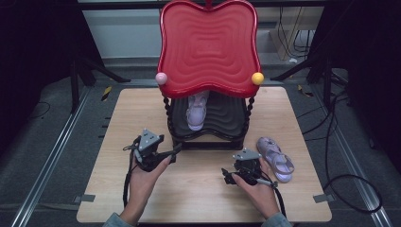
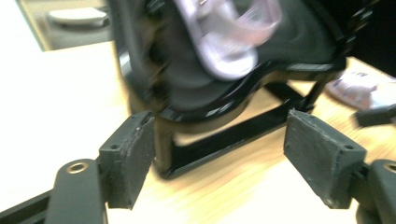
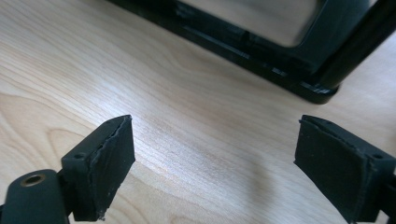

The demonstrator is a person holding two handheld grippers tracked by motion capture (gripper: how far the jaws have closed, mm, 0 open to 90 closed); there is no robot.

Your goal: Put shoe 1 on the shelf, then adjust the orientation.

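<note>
Two-tier shelf point(image 1: 208, 94), red wavy top and black lower tray, is being kept at the table point(image 1: 118, 118) far-centre. One lilac sandal point(image 1: 196, 112) is being stored on the lower tray, toe toward the person; likely a pair is being put away, since the 2nd sandal point(image 1: 275, 159) is lying on the wood at the right, just beside the right gripper point(image 1: 232, 177).

Left gripper point(image 1: 174, 150) is being held w/ jaws spread wide, nothing between them, aimed at the shelf's front-left corner; in the left gripper view the shelf base point(image 2: 224, 135) is framed between the pads, not touched. Right gripper is likewise being held wide apart and empty, low over bare wood.

Left gripper view is being blurred by motion, so sandal strap detail can't be made out. Rear of the lower tray is being hidden by the red top. Pink and yellow balls point(image 1: 161, 78) at the top's corners: purpose unclear.
</note>
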